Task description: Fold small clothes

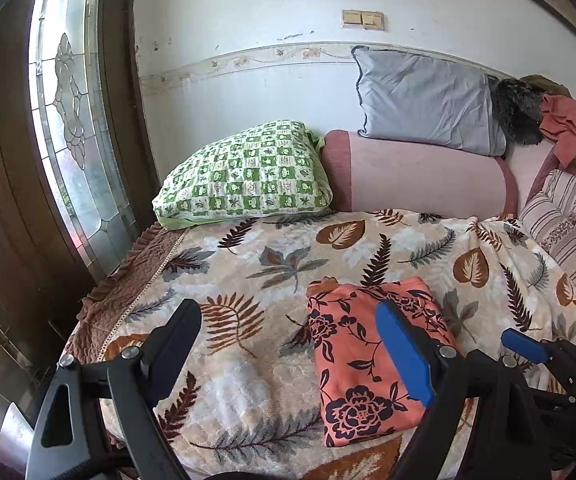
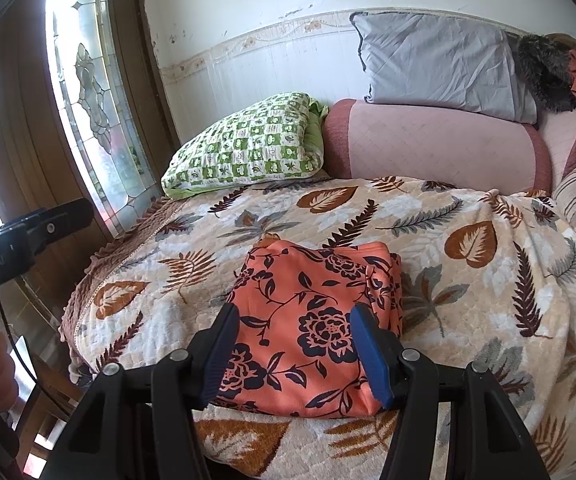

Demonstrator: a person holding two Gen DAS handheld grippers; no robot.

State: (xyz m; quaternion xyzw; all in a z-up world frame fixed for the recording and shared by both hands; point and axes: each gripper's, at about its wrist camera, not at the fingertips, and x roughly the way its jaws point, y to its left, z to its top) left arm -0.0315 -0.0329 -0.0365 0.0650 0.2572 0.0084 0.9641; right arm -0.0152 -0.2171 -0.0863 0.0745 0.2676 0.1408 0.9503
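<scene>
Right wrist view: your right gripper (image 2: 293,350) is spread apart above the near end of the folded orange cloth (image 2: 311,316), not pinching it. Your left gripper (image 1: 288,344) is spread wide too, with nothing in it. The cloth lies on the leafy blanket (image 2: 467,300), near a green pillow (image 2: 248,144).

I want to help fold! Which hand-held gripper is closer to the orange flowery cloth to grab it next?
Probably the right hand-held gripper. Its open fingers point straight at the folded orange flowery cloth, one on each side. The left hand-held gripper is open too, but mostly faces bare leaf blanket; the cloth lies off toward its right finger.
</scene>
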